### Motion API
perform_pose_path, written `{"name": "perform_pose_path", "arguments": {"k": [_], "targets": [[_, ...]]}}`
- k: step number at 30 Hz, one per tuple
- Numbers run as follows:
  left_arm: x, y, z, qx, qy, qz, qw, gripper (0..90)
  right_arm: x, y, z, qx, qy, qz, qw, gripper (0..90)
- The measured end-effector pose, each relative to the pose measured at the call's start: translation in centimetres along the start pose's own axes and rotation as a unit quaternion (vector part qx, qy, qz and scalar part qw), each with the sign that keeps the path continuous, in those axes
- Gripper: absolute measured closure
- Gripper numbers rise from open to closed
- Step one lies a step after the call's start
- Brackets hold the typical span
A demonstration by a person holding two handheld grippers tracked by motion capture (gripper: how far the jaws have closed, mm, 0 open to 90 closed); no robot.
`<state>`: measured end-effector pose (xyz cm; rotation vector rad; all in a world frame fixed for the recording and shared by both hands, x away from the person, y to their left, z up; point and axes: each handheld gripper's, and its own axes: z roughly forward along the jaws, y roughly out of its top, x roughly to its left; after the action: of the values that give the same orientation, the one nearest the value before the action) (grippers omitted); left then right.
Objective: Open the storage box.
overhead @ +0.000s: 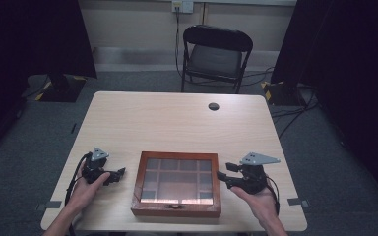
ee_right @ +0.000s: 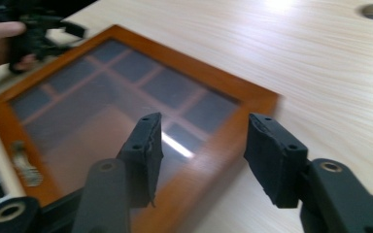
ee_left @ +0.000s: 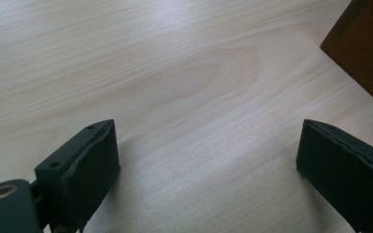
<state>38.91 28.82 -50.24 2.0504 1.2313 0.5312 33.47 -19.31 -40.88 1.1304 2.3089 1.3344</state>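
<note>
**Glass-lidded box between two idle grippers**

Box (overhead: 176, 185) of reddish-brown wood sits near the table's (overhead: 177, 123) front edge, lid down, with a small metal clasp (overhead: 175, 207) at the middle of its near side. Through the glass lid a grid of compartments shows; what lies in them cannot be made out. No brand, label or writing can be read on the box or on either tool.

The left gripper (overhead: 120, 173) rests low at the box's left, apart from it, jaws spread wide over bare tabletop; in its own view a corner of the box (ee_left: 364, 53) shows at the upper right.

The right gripper (overhead: 221, 175) is held just off the box's right side, pointing at it. In its own view (ee_right: 201, 155) the jaws stand partly apart above the box's (ee_right: 126, 97) near corner, with nothing between the pads and no contact with the wood.

A round cable hole (overhead: 213, 106) marks the table's far side, and a folding chair (overhead: 215, 56) stands beyond.
</note>
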Motion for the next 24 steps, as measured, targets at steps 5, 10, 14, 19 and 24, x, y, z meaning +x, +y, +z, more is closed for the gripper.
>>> {"name": "perform_pose_path", "arguments": {"k": [5, 10, 14, 19, 24], "targets": [[0.0, 0.0, 0.0, 0.000, 0.000, 0.000, 1.0000, 7.6, 1.9, 1.3, 0.8, 0.003, 0.046, -0.021, 0.9987, 55.6], [0.0, 0.0, 0.0, 0.000, -0.001, 0.000, 1.0000, 7.6, 4.4, 2.7, 2.4, 0.016, 0.101, -0.053, 0.9933, 61.0], [-0.1, 0.0, 0.1, -0.006, -0.001, -0.006, 1.0000, 7.6, 6.4, 2.2, 3.8, 0.032, 0.140, -0.069, 0.9872, 65.8], [0.0, 0.0, 0.0, -0.005, -0.003, -0.004, 1.0000, 7.5, 7.4, 1.0, 4.8, 0.058, 0.178, -0.073, 0.9796, 70.1], [0.1, 0.0, 0.0, 0.000, -0.003, 0.002, 1.0000, 7.4, 8.1, -0.5, 5.1, 0.084, 0.200, -0.083, 0.9727, 74.7]]}}
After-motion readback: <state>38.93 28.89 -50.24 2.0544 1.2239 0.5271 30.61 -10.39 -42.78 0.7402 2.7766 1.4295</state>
